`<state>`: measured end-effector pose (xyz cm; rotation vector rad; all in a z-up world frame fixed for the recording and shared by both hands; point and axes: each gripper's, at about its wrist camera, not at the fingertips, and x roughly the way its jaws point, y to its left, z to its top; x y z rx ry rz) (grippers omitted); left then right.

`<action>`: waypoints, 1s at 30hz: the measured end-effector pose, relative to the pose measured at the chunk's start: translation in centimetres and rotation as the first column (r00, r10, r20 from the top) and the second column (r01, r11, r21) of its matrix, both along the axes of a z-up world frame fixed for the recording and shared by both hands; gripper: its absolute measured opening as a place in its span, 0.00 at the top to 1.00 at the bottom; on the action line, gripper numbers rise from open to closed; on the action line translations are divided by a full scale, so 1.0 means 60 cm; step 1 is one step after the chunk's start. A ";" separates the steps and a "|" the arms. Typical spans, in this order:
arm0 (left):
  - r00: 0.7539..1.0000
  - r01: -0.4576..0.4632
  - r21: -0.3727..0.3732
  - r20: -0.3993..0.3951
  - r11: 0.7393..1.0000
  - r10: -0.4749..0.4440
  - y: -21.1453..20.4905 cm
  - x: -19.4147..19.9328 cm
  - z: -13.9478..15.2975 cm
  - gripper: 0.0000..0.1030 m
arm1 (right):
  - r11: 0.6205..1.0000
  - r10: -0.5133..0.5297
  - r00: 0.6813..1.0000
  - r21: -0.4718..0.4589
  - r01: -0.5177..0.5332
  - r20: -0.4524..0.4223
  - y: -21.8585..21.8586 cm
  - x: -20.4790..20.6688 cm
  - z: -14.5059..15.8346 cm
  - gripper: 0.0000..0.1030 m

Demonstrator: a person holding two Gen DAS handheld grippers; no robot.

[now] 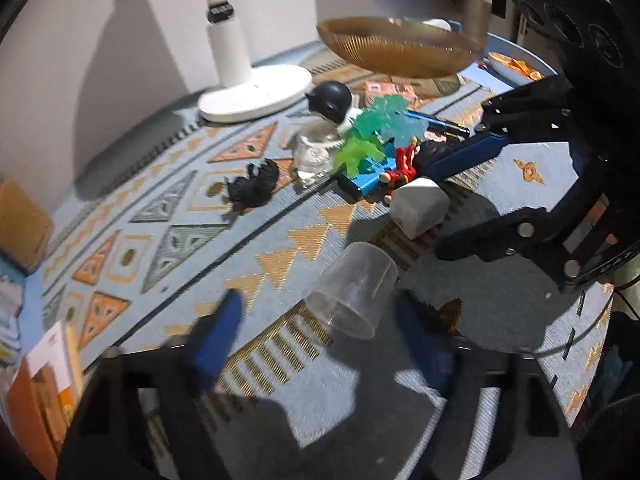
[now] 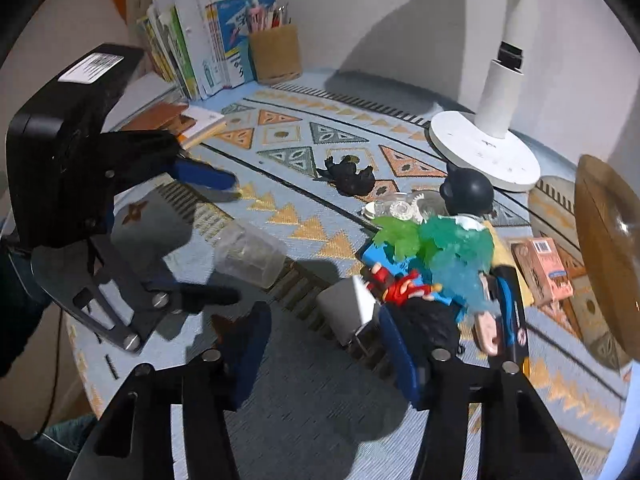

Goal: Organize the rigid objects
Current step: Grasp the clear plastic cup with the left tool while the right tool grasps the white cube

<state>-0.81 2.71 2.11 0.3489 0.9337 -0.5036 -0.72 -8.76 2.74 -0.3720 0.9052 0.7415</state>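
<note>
Motion blur smears the left gripper's blue fingers (image 1: 224, 320) beside a clear cup (image 1: 352, 288); a red figure (image 2: 404, 288) lies half buried under green foliage (image 2: 440, 248).

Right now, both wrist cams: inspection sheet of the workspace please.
Surface: patterned blue tablecloth, fully covering the table.
Job's things: clear plastic cup on its side; white block; black animal figure; pile of toys with green plastic leaves, a red figure and a round black head.
Clutter: white lamp base, amber bowl, pink box, books, pen holder.
Grippers: left gripper around the cup, jaws not touching it; right gripper by the white block, holding nothing.
Cables: nothing clearly seen.
Surroundings: white wall, cardboard box.
</note>
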 end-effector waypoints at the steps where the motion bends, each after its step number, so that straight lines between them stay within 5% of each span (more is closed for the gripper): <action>1: 1.000 0.000 -0.005 -0.013 1.000 0.000 -0.001 0.006 -0.004 0.35 | 1.000 -0.003 1.000 -0.016 0.003 0.005 0.005 0.007 -0.005 0.51; 4: 0.999 0.016 -0.023 -0.027 1.000 -0.017 -0.007 0.013 -0.008 0.36 | 1.000 0.003 0.999 -0.003 -0.003 -0.042 0.000 0.022 -0.009 0.51; 8: 0.999 0.026 -0.068 -0.040 0.997 -0.028 -0.015 0.012 -0.007 0.61 | 0.999 0.024 0.999 -0.027 -0.025 -0.021 0.014 0.022 -0.011 0.51; 11: 0.999 -0.006 -0.091 -0.042 0.996 0.003 -0.012 0.009 -0.004 0.60 | 1.000 0.017 0.999 0.013 -0.016 -0.034 0.007 0.016 -0.010 0.64; 17: 0.989 -0.148 -0.158 -0.049 0.976 0.142 0.001 -0.022 0.015 0.61 | 0.981 -0.147 0.985 0.114 0.157 -0.091 -0.063 -0.018 0.005 0.64; 23: 0.981 -0.193 -0.198 -0.022 0.961 0.192 -0.038 -0.047 0.028 0.61 | 0.864 -0.500 0.863 0.032 0.503 -0.069 -0.190 -0.038 -0.006 0.64; 28: 0.982 -0.187 -0.185 -0.030 0.965 0.185 -0.071 -0.048 0.016 0.60 | 0.878 -0.465 0.883 0.091 0.469 -0.066 -0.205 -0.066 -0.008 0.63; 30: 0.982 -0.190 -0.195 -0.049 0.962 0.184 -0.073 -0.049 0.013 0.61 | 0.893 -0.439 0.897 0.076 0.443 -0.056 -0.198 -0.069 -0.011 0.49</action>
